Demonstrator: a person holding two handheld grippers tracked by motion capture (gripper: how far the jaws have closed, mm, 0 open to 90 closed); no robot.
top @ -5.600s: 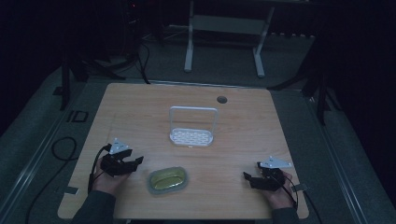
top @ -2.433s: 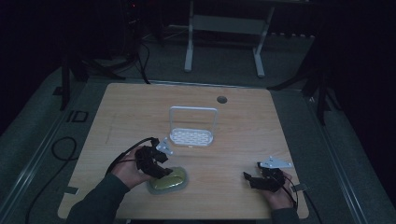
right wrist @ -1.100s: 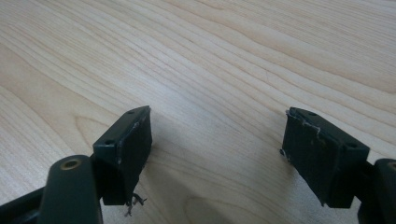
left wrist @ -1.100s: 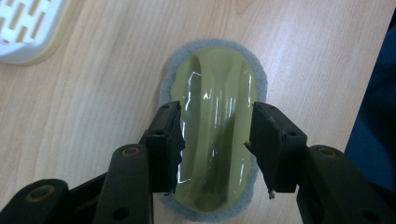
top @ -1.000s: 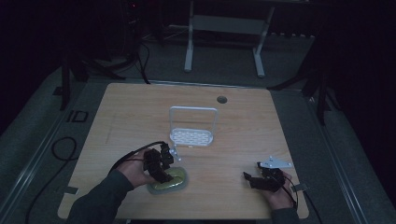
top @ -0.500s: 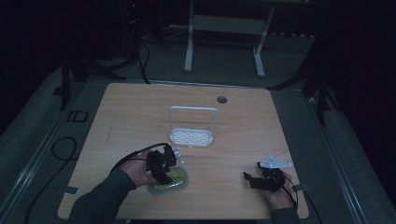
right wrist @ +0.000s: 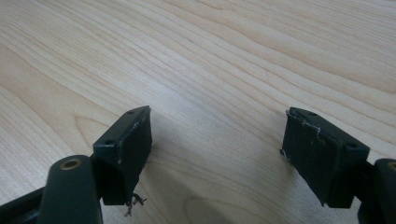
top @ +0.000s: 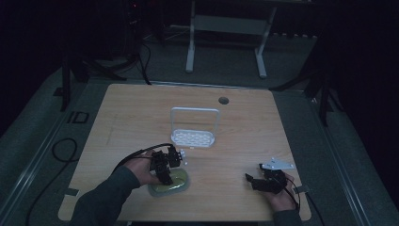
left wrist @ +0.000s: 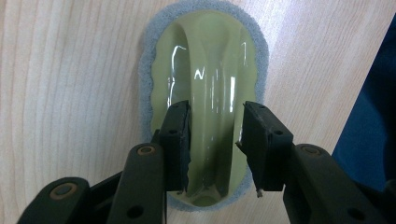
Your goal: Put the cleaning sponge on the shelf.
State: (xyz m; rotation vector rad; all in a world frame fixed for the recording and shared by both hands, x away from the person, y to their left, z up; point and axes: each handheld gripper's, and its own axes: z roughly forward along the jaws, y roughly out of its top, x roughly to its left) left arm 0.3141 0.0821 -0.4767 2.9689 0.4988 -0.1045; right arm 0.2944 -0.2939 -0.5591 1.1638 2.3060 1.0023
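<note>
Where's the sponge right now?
High view: the sponge lies near the table's front edge, left of centre, under the left claw, before the white rack.

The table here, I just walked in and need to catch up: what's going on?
A person works at a wooden table with a gripper in each hand. The left gripper is down over a green-handled scrubbing sponge at the near edge; its jaws have just been closing around the raised handle, one on each side. Whether they already press on it I can't tell. The right gripper rests on bare wood, jaws open. A small white rack stands mid-table.
</note>
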